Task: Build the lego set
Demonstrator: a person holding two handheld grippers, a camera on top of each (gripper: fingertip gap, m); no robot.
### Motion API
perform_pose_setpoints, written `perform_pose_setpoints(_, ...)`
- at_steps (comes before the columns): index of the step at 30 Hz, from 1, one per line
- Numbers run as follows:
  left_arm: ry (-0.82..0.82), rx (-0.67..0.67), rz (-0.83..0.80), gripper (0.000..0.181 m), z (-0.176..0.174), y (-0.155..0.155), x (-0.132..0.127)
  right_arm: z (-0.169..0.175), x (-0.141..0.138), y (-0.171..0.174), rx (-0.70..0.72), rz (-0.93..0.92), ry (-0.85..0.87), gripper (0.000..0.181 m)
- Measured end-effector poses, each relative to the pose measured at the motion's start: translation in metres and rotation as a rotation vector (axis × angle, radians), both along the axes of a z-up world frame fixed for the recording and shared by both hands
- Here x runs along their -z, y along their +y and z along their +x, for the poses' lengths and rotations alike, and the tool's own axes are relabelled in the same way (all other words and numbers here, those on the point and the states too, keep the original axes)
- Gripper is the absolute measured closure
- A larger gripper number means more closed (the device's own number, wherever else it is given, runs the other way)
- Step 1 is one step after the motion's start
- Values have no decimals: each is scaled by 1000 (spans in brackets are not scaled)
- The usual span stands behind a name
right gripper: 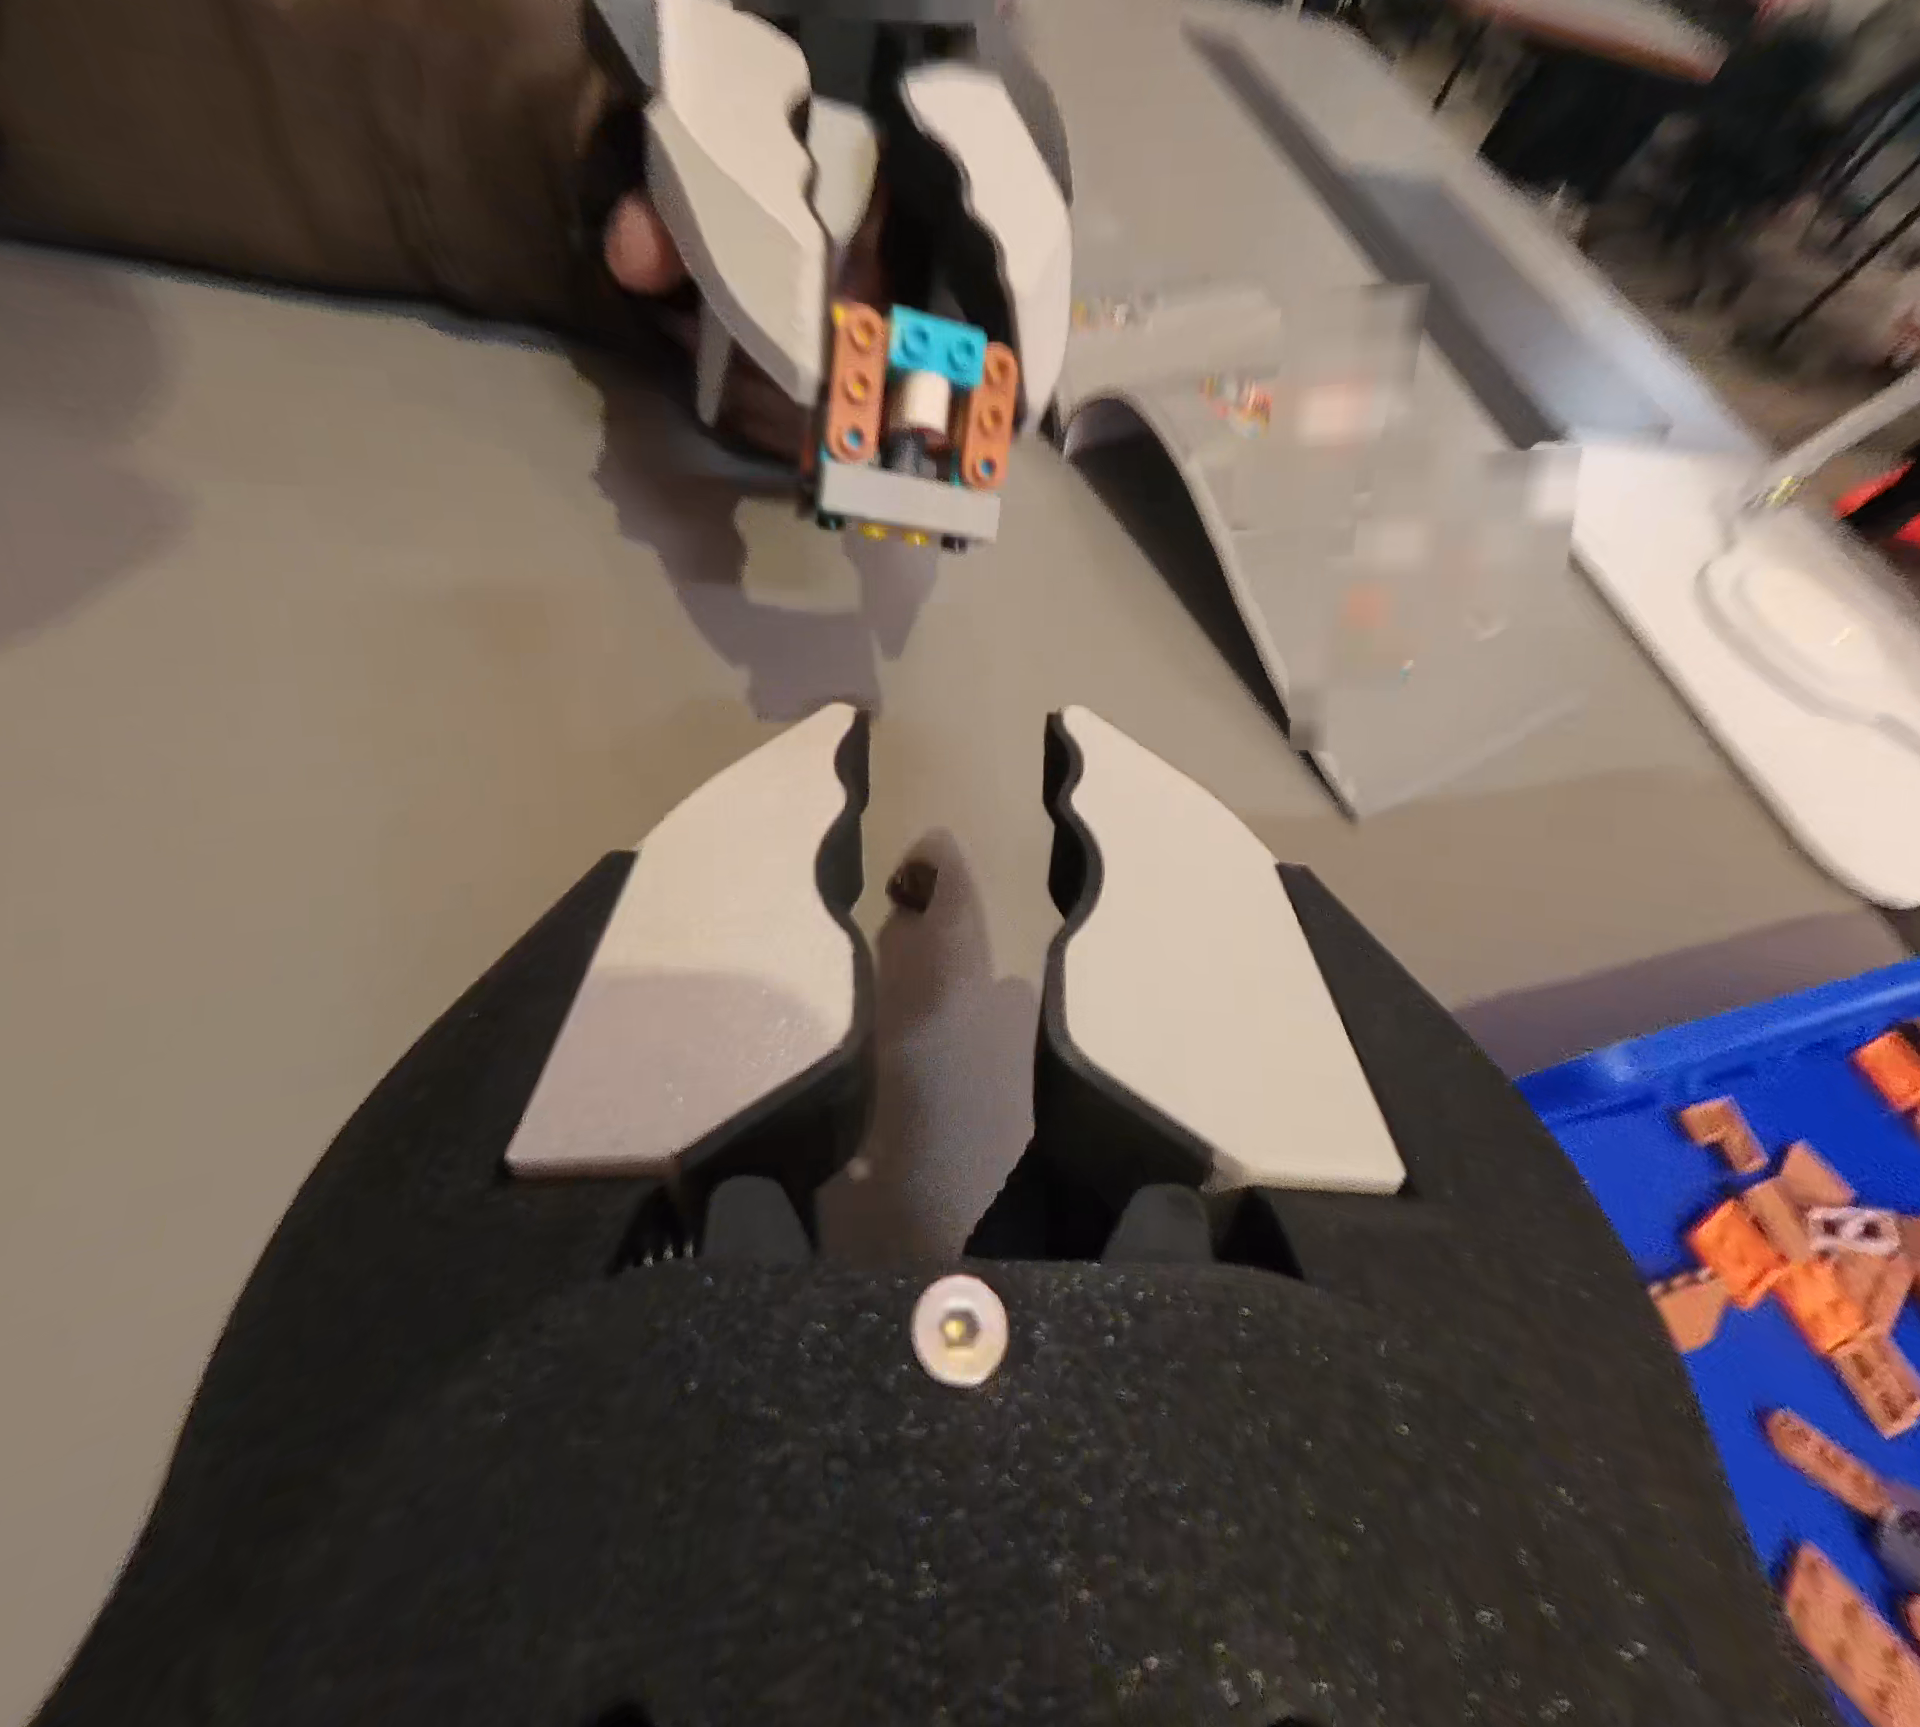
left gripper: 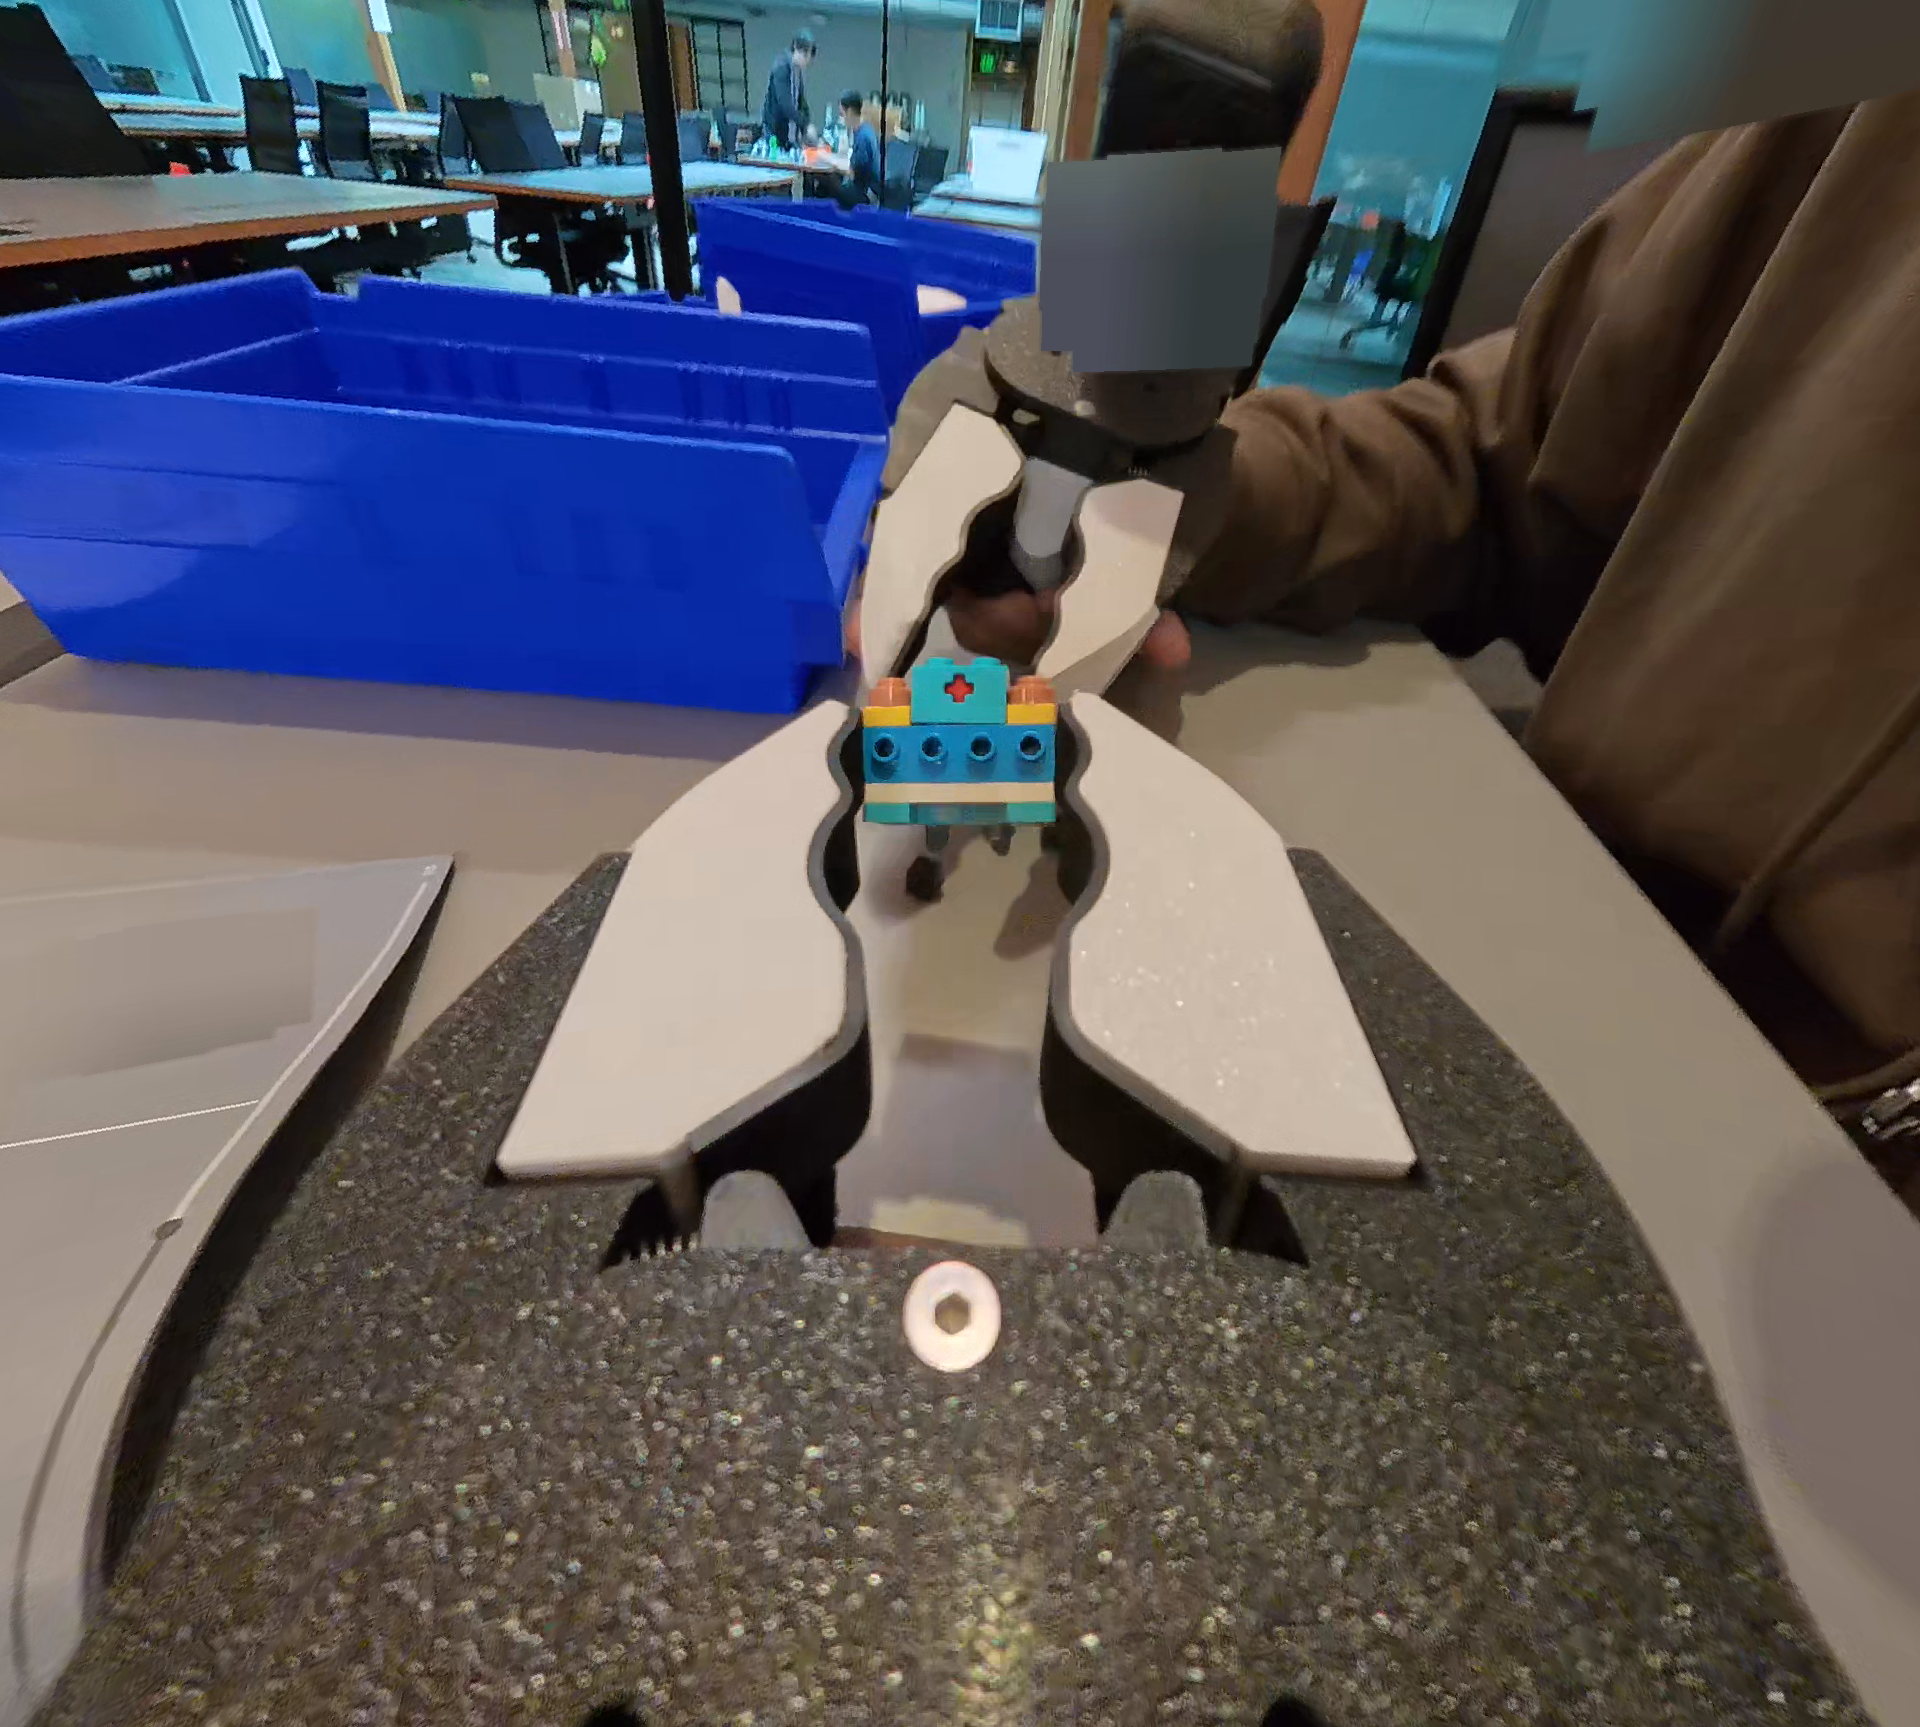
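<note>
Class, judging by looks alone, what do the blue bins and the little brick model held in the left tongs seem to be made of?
Large blue storage bins: apparently moulded plastic, glossy, with soft highlights and ribbed walls. Small multicoloured brick model, gripped by the left tongs: hard plastic in uniform saturated colours, with crisp studs and a slight sheen.

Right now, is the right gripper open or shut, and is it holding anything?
Open and empty. In its own view the right gripper shows a clear gap between its fingers, bare table behind. The lego assembly sits in the left gripper.
</note>
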State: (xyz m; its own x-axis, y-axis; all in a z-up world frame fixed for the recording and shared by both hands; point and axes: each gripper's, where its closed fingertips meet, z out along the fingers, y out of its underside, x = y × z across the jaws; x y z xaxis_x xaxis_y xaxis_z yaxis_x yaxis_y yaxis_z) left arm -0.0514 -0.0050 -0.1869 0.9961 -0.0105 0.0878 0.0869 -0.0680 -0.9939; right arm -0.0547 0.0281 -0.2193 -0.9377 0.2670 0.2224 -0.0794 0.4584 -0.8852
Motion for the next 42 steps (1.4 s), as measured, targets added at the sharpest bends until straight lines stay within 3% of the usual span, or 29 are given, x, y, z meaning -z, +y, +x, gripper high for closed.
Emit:
perform_pose_setpoints(4, -81, 36, 75, 146, 5, 2, -11, 6, -23, -5, -21, -64, 225, 150)
perform_pose_setpoints(12, -171, 75, 112, 146, 17, 13, -14, 21, -35, -19, -46, -66, 527, 146)
perform_pose_setpoints(28, -381, 1, 274, 147, 1, 13, -29, 9, -47, -30, 118, -32, 764, 138)
perform_pose_setpoints(33, -449, -6, 346, 147, -1, 13, -34, 9, -55, -30, 140, -90, 780, 150)
perform_pose_setpoints(37, -385, 63, 344, 146, 10, 14, -39, 21, -60, -29, 62, -174, 730, 151)
perform_pose_setpoints(42, -117, 101, 341, 141, 26, 3, -53, 41, -76, -19, -13, -327, 664, 152)
